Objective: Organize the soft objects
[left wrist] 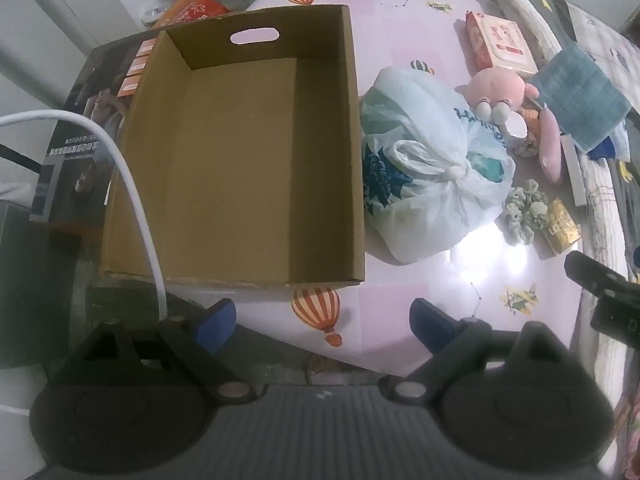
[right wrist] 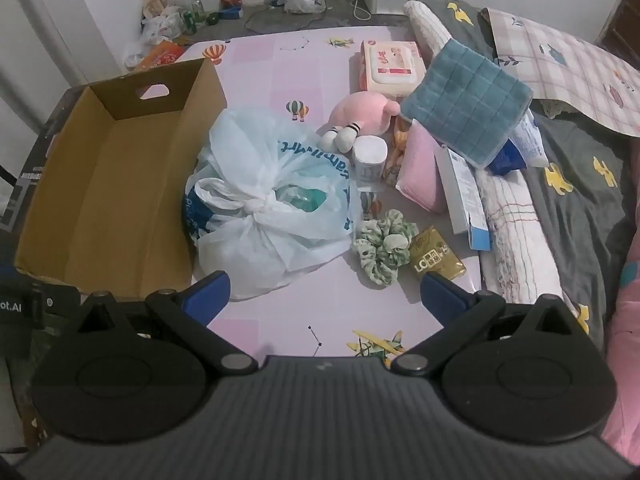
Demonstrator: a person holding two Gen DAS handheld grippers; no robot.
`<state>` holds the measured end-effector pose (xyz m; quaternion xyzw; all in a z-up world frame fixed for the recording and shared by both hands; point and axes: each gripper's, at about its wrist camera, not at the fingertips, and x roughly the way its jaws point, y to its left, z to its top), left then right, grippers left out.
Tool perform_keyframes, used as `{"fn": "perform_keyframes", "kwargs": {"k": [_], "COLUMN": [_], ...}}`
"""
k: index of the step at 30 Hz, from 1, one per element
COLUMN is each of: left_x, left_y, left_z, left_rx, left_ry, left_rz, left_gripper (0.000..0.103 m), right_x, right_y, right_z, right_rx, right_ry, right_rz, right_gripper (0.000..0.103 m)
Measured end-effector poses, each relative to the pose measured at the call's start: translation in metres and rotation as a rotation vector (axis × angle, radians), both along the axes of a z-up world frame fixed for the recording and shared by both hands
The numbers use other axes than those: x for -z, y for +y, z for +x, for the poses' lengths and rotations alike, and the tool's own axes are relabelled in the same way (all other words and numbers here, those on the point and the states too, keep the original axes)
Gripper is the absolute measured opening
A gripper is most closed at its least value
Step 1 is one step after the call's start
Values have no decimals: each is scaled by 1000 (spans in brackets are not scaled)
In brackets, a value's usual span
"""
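Your left gripper (left wrist: 322, 326) hangs spread wide and empty at the bottom of its frame, below the near edge of the bare cardboard box (left wrist: 240, 160); your right gripper (right wrist: 324, 294) is likewise agape and carries nothing, low centre of its view. The soft items lie right of the box: knotted plastic bag (right wrist: 272, 208) centre, green scrunchie (right wrist: 384, 248) lower right, pink plush (right wrist: 364, 114) and blue towel (right wrist: 466, 114) upper right. If you pinch the bag's loose film rather than its knot, it will likely slip or drag the scrunchie and the gold packet (right wrist: 436, 260) beside it.
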<state>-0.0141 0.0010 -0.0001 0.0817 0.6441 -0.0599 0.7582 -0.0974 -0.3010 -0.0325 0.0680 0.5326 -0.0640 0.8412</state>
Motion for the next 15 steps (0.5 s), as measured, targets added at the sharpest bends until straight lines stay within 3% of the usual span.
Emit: {"fn": "perform_keyframes", "kwargs": {"k": [15], "left_x": [-5], "left_y": [-2], "left_z": [-3], "left_rx": [10], "left_ry": [0], "left_rz": [-9], "left_gripper": [95], "right_x": [-5], "right_y": [4], "right_z": [-1], "right_rx": [-12], "right_ry": [-12], "right_rz": [-1], "right_gripper": [102]}}
